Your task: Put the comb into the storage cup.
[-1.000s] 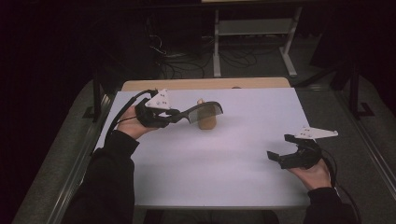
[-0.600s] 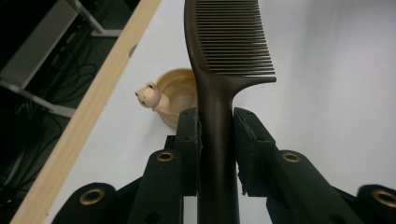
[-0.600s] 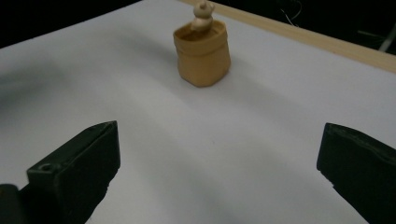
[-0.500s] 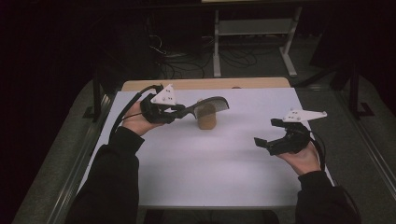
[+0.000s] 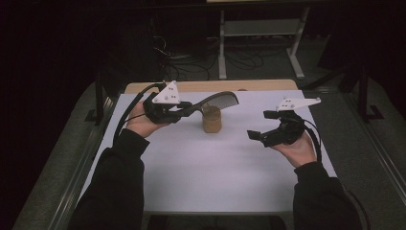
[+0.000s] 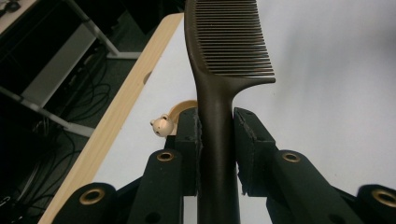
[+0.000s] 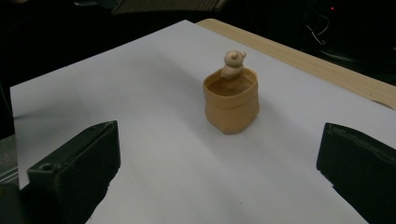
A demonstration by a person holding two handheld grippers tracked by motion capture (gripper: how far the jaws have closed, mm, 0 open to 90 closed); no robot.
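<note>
the dark comb [image 5: 218, 100] is held by its handle in the left gripper [image 5: 184, 111], with both pads pressed tight on the handle, as is seen in the left gripper view [image 6: 217, 144]. the toothed end of the comb is held up in the air, just above the little tan pot [image 5: 211, 119]. the pot is stood upright on the white sheet [image 5: 210, 177], near the far edge of the table, and a small bear head [image 7: 232, 61] is stuck on its rim. the right gripper [image 5: 258, 135] is held above the sheet, well apart from the pot, with its jaws wide apart and nothing between them; in the right gripper view the pot [image 7: 231, 100] is seen ahead, in line with the gap

the step in hand looks like the comb being put into the pot. for this to be done well, the comb should be tipped so one end points down and lined up over the middle of the mouth. it should be let down slowly, away from the bear head. the pot looks light and could be knocked over, so it may be best held at its sides by the right gripper first, with a soft squeeze only
</note>
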